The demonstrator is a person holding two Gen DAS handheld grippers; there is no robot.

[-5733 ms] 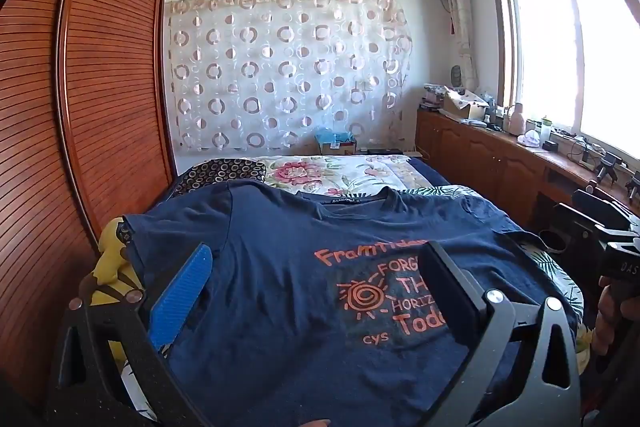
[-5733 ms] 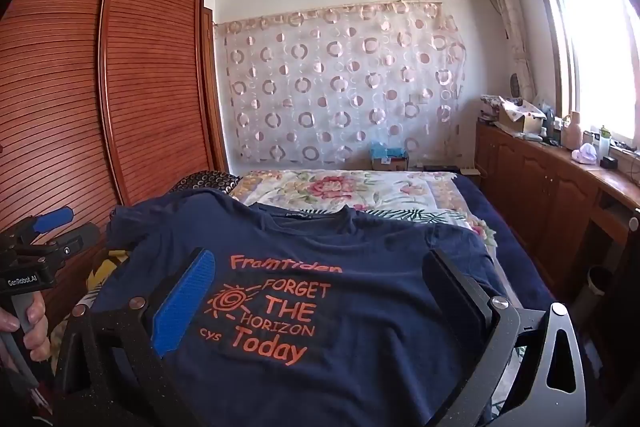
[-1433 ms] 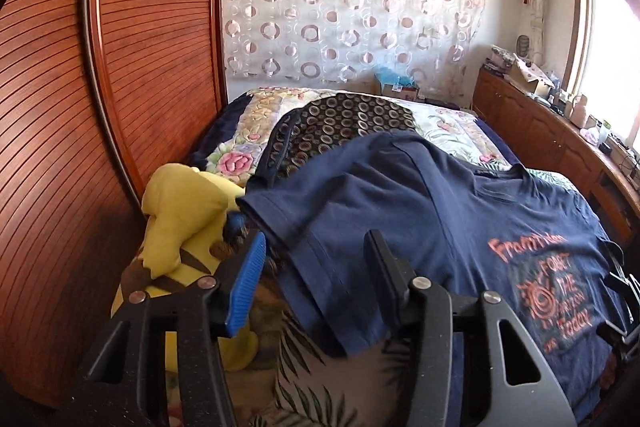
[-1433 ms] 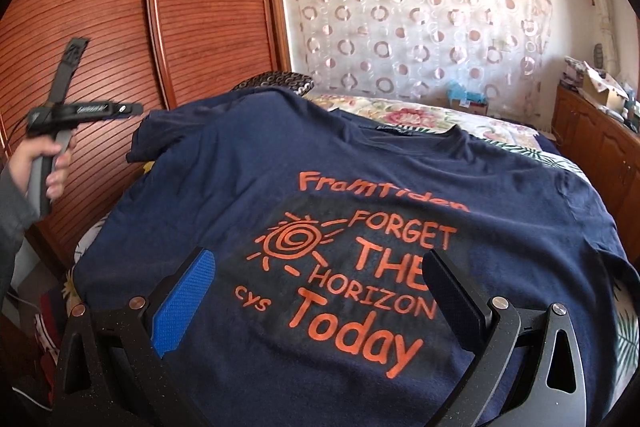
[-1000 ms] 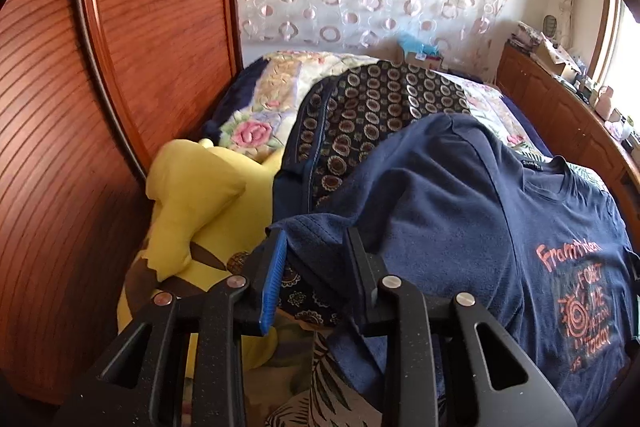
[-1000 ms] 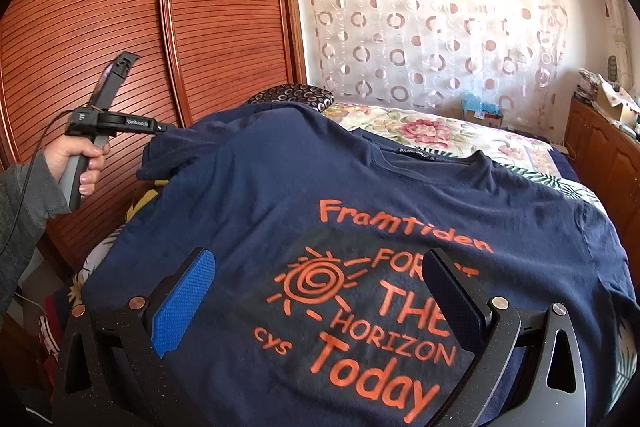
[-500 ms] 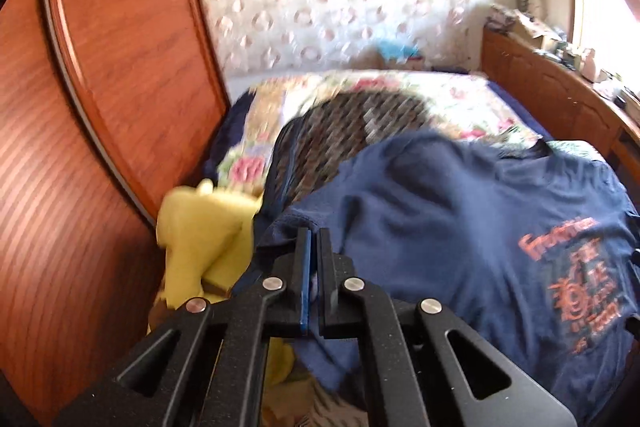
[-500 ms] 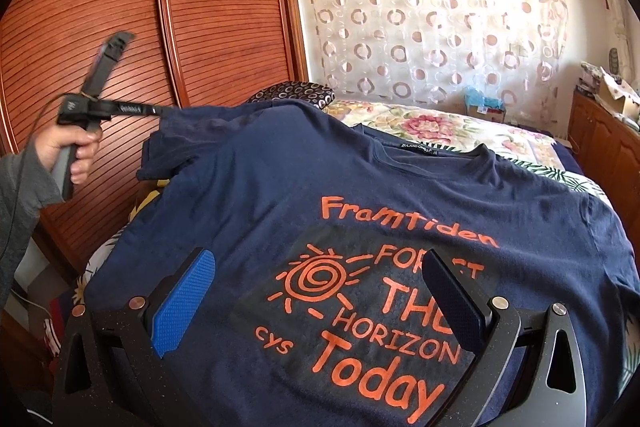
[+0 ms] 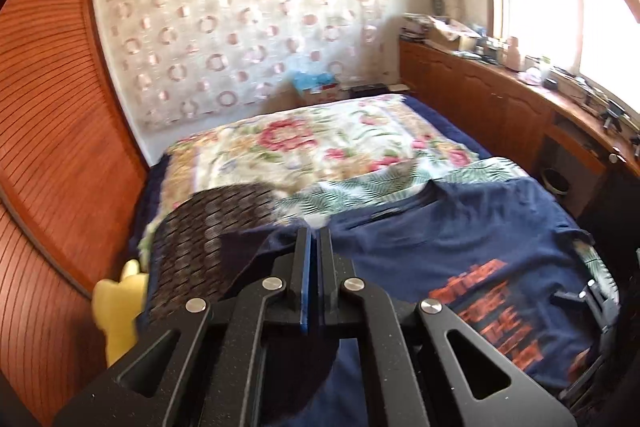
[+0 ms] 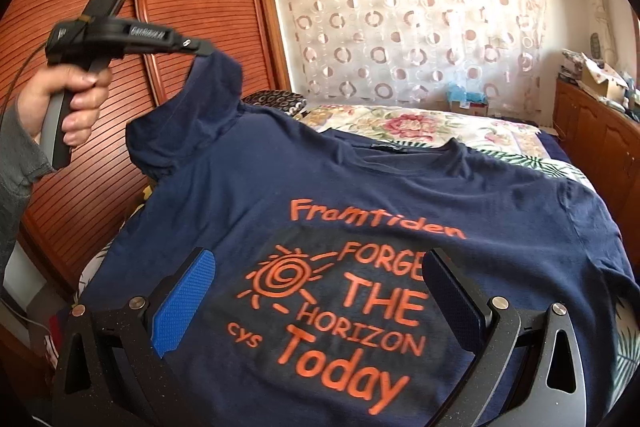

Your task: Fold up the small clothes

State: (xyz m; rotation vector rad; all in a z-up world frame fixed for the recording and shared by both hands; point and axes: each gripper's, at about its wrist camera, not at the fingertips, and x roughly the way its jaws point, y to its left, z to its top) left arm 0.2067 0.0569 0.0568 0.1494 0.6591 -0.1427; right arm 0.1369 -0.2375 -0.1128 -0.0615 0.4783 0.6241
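Note:
A navy T-shirt [image 10: 360,187] with orange print lies face up on the bed, collar toward the far end. My left gripper [image 9: 314,239] is shut on the shirt's left sleeve [image 10: 212,83] and holds it lifted above the bed, the cloth hanging from the pinched pads. In the right wrist view the left gripper [image 10: 198,49] is up at the left, held by a hand [image 10: 76,95]. My right gripper [image 10: 320,263] hovers open over the printed chest with nothing between its fingers. In the left wrist view the T-shirt [image 9: 440,235] spreads out to the right.
Slatted wooden wardrobe doors [image 10: 180,7] run close along the bed's left side. A dark patterned pillow [image 9: 200,227] and a yellow plush toy [image 9: 120,311] lie by the lifted sleeve. A floral bedspread [image 9: 300,147] covers the far half. Wooden cabinets [image 9: 500,115] line the right wall.
The left gripper closed on the sleeve edge, then rose and swung toward the shirt's middle, pulling the sleeve up off the bed. The right gripper has stayed where it was, open.

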